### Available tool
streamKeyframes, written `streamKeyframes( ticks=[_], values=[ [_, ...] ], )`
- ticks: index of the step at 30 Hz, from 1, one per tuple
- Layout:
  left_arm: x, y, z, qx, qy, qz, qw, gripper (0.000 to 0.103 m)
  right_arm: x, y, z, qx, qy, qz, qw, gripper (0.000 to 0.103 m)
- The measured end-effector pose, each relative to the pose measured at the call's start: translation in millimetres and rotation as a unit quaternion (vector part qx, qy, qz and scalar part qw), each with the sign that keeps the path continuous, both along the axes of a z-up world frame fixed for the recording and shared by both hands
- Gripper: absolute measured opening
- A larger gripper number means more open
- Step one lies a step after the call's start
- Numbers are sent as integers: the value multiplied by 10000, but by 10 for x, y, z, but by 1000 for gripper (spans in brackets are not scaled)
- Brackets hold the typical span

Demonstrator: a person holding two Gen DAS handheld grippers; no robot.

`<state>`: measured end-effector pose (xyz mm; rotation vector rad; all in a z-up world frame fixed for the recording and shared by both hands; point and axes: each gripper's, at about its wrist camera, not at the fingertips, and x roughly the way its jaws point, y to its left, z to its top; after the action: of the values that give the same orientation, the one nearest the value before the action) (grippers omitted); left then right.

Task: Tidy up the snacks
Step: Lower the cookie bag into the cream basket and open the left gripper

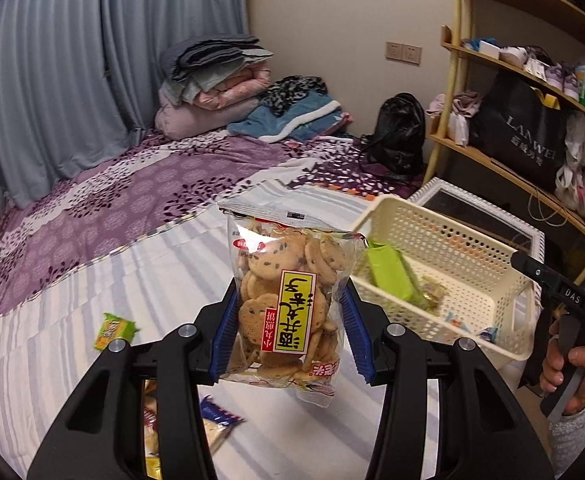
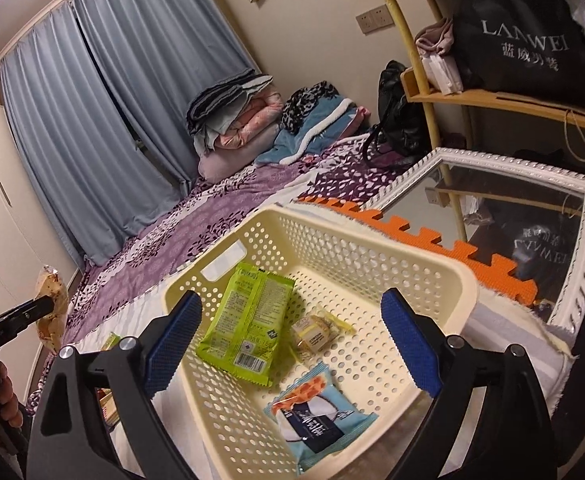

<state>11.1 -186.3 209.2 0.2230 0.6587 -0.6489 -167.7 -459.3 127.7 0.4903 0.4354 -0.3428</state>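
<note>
Your left gripper (image 1: 288, 320) is clamped on the cookie bag (image 1: 288, 304), held upright above the bed. The basket (image 1: 488, 308) lies to its right. Your right gripper (image 2: 292, 344) hangs spread and empty over it.

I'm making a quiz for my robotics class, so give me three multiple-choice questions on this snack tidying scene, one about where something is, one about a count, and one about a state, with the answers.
1. Where is the green packet?
A. in the cream basket
B. on the shelf
C. on the folded blankets

2. How many snacks lie in the basket?
A. one
B. three
C. six

3. What is the left gripper doing?
A. standing open and empty
B. pushing the basket
C. gripping the cookie bag

Answers: 1 A, it lies on the basket floor. 2 B, the green packet, a small yellow sweet and a light blue packet. 3 C, both blue pads press the bag's sides.
</note>
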Motion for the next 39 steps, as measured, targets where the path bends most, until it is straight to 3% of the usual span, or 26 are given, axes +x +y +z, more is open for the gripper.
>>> streamKeyframes(
  ticks=[4, 12, 26, 28, 29, 30, 31, 39],
  values=[
    [-82, -376, -29, 36, 35, -355, 9994, 50, -65, -39, 22, -171, -37, -94, 9998, 90],
    [-270, -1010, -65, 128, 75, -947, 9954, 50, -201, -271, -13, 9, -143, -288, 9995, 90],
    [-440, -1596, -236, 98, 422, -1520, 9874, 50, -345, -449, -57, 91, -165, -494, 9986, 90],
    [-453, -1624, -257, 77, 472, -1591, 9861, 53, -353, -448, -59, 88, -163, -498, 9986, 90],
    [-453, -1631, -266, 68, 490, -1629, 9854, 67, -357, -448, -60, 90, -162, -499, 9986, 90],
    [-452, -1617, -269, 41, 454, -1606, 9860, 90, -356, -451, -60, 95, -166, -495, 9986, 90],
    [-448, -1588, -266, 3, 363, -1502, 9880, 96, -358, -450, -61, 97, -162, -492, 9986, 90],
    [-284, -1303, -190, -107, 378, -998, 9942, 98, -332, -369, -24, 97, -194, -402, 9990, 90]
  ],
)
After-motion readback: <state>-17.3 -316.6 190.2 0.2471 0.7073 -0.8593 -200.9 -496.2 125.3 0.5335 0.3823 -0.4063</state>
